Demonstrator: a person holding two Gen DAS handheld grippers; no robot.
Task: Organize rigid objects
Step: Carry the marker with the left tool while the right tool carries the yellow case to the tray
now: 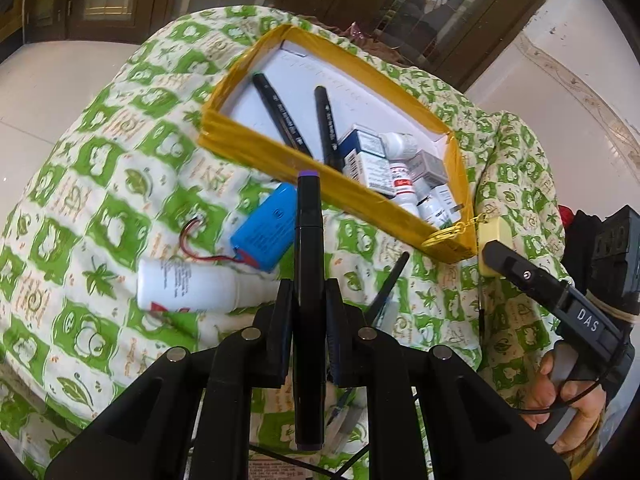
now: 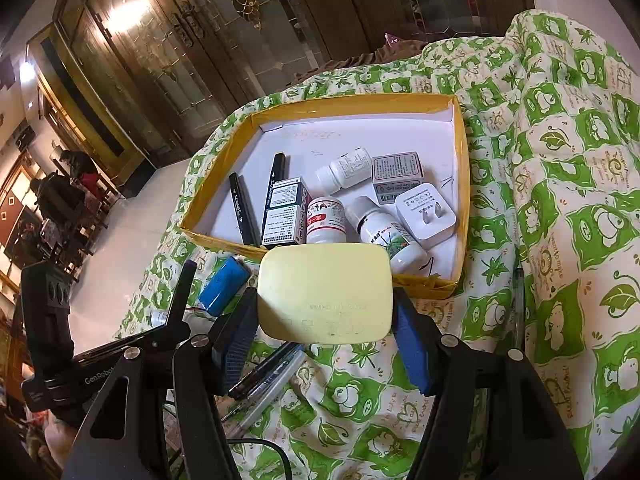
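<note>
Holding steady over the bed, both claws are loaded. The left claw (image 1: 308, 300) is clamped tight on a black marker with a purple end cap (image 1: 307, 240), its barrel standing up between the jaws with the purple tip toward the yellow-walled, white-floored cardboard box (image 1: 256, 140). The right claw (image 2: 324, 320) grips a pale yellow, rounded plastic case (image 2: 324, 292) across its width, just short of the box's near wall.

Judgement call on the drop: carry each item past the near wall before letting go, since that wall stands up from the green-and-white printed quilt (image 2: 560, 200) and a low release would catch it. The marker would sit best at the box's left side beside the two black pens (image 2: 256, 204) already lying there; the case wants the bare white floor toward the far wall, because the near right corner is crowded. The quilt is soft and the box sits tilted, so I would set things down gently rather than toss them.

Now the count. Inside the box: two black pens, three white bottles (image 2: 326, 220), one white wall charger (image 2: 426, 214), and boxed cartons (image 2: 286, 210), at least two, possibly three. Still out on the quilt: one blue battery pack with red wires (image 1: 266, 232), one white bottle lying on its side (image 1: 192, 286), and a small cluster of pens (image 2: 268, 372) under the right claw, number unclear.
</note>
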